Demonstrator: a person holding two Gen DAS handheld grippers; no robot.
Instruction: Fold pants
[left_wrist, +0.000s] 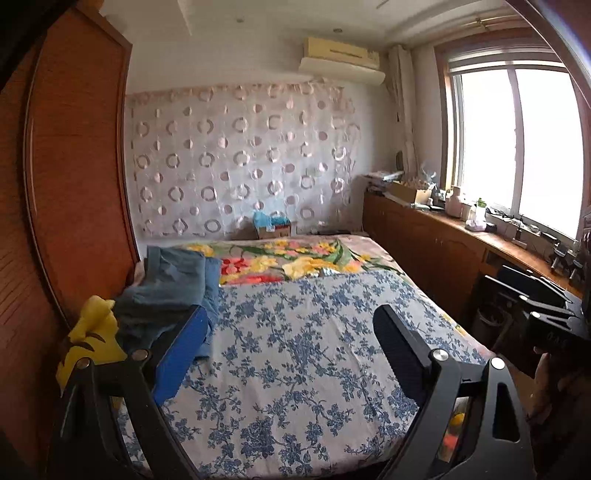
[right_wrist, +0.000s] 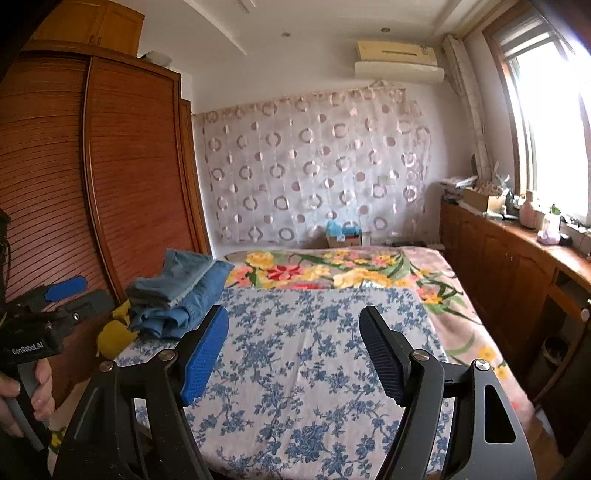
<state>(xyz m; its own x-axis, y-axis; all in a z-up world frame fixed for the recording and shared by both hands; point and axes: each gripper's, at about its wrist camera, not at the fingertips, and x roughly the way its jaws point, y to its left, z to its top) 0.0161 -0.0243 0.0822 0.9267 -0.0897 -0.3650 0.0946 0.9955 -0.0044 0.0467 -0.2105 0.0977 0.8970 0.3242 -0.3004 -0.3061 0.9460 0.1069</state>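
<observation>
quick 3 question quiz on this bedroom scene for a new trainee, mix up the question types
1. True or false: the left gripper and right gripper are both open and hold nothing.
2. Where does the pile of jeans lie? A) on the wooden counter B) at the bed's left edge, by the wardrobe C) on the floor
3. Fill in: the yellow item lies just ____ the jeans, nearer the camera.

Key: 1 true; 2 B; 3 beside
</observation>
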